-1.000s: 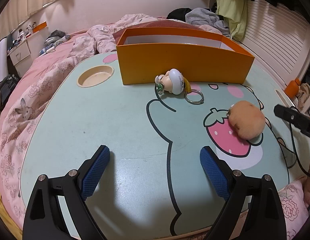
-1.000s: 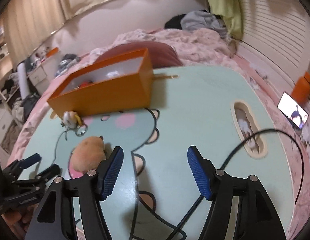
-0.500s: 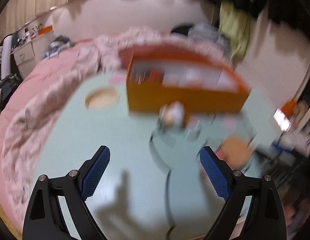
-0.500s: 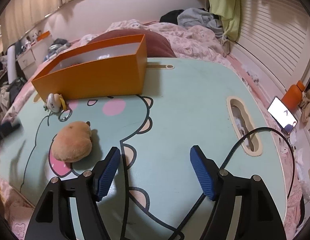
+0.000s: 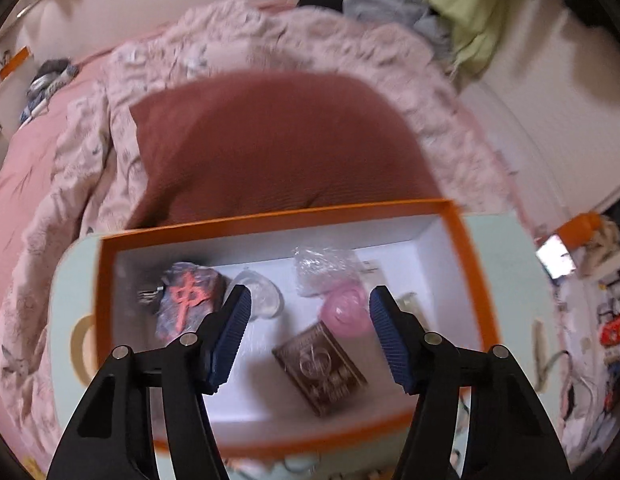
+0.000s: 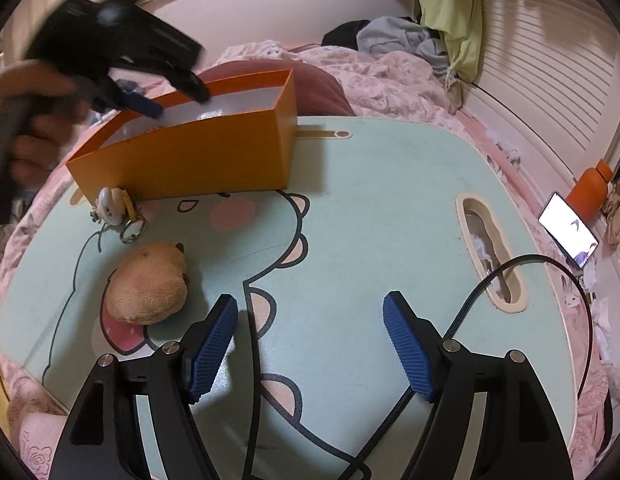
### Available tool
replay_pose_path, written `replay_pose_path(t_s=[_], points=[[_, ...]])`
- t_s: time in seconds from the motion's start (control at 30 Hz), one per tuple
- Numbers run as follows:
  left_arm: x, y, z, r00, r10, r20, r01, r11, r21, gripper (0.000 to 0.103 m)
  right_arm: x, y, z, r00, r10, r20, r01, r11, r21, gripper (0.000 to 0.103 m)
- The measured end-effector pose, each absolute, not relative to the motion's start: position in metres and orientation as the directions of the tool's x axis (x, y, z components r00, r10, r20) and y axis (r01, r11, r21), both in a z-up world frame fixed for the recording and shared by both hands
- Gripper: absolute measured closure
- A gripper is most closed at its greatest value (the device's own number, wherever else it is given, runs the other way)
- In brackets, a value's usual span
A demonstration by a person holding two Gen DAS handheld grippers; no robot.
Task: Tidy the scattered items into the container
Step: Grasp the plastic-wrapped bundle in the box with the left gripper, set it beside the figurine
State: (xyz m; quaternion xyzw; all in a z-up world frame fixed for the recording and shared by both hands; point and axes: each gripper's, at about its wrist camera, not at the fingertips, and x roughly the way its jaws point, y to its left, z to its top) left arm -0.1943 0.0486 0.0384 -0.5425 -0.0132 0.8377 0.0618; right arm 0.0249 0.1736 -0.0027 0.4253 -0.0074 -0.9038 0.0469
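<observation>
Looking down from the left wrist view, the orange box (image 5: 476, 276) stands open on the mint-green lap table (image 5: 66, 280), with a maroon cushion (image 5: 270, 140) behind it.

Box contents, left to right, on the white floor:
- dark pouch with a red character (image 5: 188, 296), near the left wall
- clear plastic piece (image 5: 266, 296), just beside the pouch
- brown patterned card pack (image 5: 320, 364), lying flat toward the near wall
- crinkled clear bag (image 5: 322, 270), toward the far wall
- pink translucent ball (image 5: 346, 314), touching the bag's near edge
- something pale beyond the right pad, too blurred to name

Left gripper (image 5: 310, 332): hangs over the box, jaws at a middling gap and closing, nothing between the pads; the box floor shows through the gap.

Right wrist view, items not yet in the box, left to right:
- doll-head keychain (image 6: 112, 210), on the table against the box's near wall, its metal ring (image 6: 132, 232) lying toward the camera
- tan plush toy (image 6: 150, 290), on the strawberry print, apart from the keychain

Right gripper (image 6: 310, 346): low over the bare table, right of the plush, jaws fairly wide and opening, empty. A black cable (image 6: 470, 300) runs past its right finger to the table's slot (image 6: 490, 252). A lit phone (image 6: 568, 230) lies off the table's right edge.
</observation>
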Motion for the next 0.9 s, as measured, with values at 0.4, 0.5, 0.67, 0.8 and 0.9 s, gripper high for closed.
replay_pose_path(t_s=[0.4, 0.5, 0.67, 0.8, 0.9], points=[[-0.215, 0.064, 0.008, -0.356, 0.134, -0.925, -0.072, -0.991, -0.116, 0.070, 0.026, 0.175, -0.003, -0.637, -0.104, -0.764, 0.084, -0.994, 0.064, 0.026], [-0.207, 0.057, 0.024, -0.395, 0.170, -0.903, -0.093, -0.985, -0.145, 0.070, 0.026, 0.174, -0.003, -0.637, -0.104, -0.764, 0.084, -0.994, 0.065, 0.026], [-0.170, 0.039, 0.077, -0.494, 0.273, -0.825, -0.145, -0.962, -0.232, 0.070, 0.026, 0.173, -0.003, -0.635, -0.100, -0.766, 0.085, -0.995, 0.060, 0.025], [-0.125, 0.029, 0.110, -0.553, 0.323, -0.768, -0.208, -0.946, -0.248, 0.070, 0.025, 0.172, -0.004, -0.634, -0.100, -0.767, 0.085, -0.995, 0.059, 0.024], [-0.083, 0.019, 0.108, -0.538, 0.365, -0.760, -0.250, -0.930, -0.269, 0.070, 0.025, 0.171, -0.004, -0.633, -0.095, -0.768, 0.086, -0.995, 0.053, 0.024]])
